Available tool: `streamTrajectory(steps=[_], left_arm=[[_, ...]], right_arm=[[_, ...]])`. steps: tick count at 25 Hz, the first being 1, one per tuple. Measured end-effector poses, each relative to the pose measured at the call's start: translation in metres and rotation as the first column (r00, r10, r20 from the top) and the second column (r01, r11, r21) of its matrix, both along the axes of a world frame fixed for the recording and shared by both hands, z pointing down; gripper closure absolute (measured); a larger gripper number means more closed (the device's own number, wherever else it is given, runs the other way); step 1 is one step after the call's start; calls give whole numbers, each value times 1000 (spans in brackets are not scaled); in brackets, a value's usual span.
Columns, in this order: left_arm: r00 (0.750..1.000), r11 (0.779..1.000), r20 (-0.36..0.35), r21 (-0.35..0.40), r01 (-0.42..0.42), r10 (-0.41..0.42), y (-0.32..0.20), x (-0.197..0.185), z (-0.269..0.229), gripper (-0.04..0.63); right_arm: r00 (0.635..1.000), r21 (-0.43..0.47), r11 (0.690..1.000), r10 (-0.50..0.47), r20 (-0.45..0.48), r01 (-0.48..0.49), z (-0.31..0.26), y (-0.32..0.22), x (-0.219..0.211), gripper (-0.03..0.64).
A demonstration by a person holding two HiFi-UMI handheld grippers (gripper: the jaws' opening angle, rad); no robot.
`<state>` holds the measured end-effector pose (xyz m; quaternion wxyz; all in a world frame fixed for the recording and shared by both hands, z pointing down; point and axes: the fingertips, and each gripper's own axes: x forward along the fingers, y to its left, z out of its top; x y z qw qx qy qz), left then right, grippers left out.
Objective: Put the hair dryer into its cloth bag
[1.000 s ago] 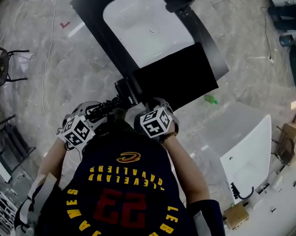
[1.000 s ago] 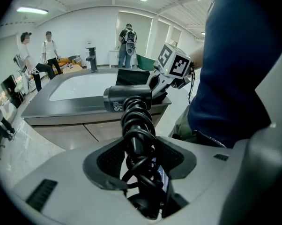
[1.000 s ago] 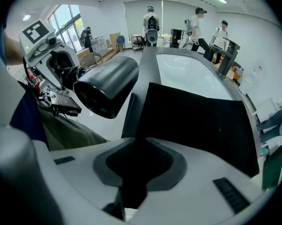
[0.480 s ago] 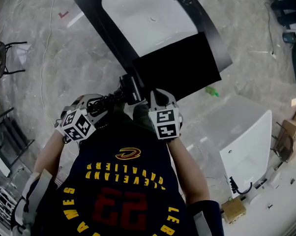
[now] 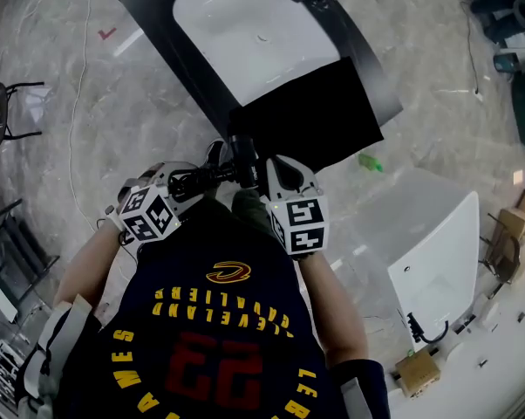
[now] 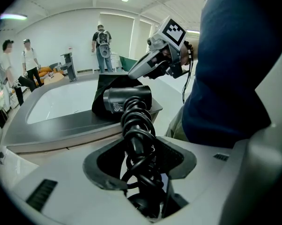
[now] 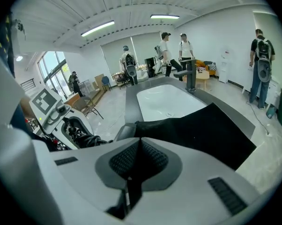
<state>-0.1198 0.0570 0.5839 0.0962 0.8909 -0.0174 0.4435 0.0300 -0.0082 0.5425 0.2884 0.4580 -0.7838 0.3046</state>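
Left gripper is clamped on the hair dryer by its handle, which is wrapped in the coiled cord – the cord bundle fills the gap between the pads. The dryer body is off the surface, just at the near edge of the black counter.

Right gripper has its jaws closed on the near edge of the black cloth bag. That edge is pulled up off the counter and the rest lies flat beside the white basin.

Dryer and bag mouth are right next to each other between the two grippers. Neither view shows whether the dryer's front end is inside the opening: black on black, and the dryer body covers the bag edge in the left gripper view.

Around:
- A dark faucet stands at the far end of the basin, clear of the work.
- A second white tub sits on the floor to the right, with a small green object between it and the counter.
- A folding chair is at the far left, well apart.
- Several people stand in the background.

In the head view the wearer's navy jersey covers the lower frame, and the marker cubes hide both sets of pads. The faucet is cut off at the top edge.
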Motion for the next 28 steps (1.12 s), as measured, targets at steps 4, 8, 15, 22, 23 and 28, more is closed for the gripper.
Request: streamTrajectory(steps=[4,8,15,22,23,28], left_arm=[[1000,1000,-3,17,-7,7,-18,17,6,385],[999,999,-5,21,32,-32,-40,36,13,385],[999,999,-26,36,32,-31,-62,87,18,385],[999,998,-43,60,35,-32,-79,125,22,385],[999,997,-43,71,26,-23,-82,131,22,385],[998,996,-64,92,9,-3,-94,163,27,385]], right_arm=[[1000,4,1000,17,20,-17,-5,-1,-2,603],[1000,10,1000,18,23,-19,-7,0,-4,603],[996,18,997,72,48,-73,-15,-10,-2,603],[980,-20,993,116,164,-114,-24,-20,-5,603],[979,-18,994,111,168,-109,-25,-21,-6,603],[975,-8,994,112,193,-112,-31,-24,-8,603]])
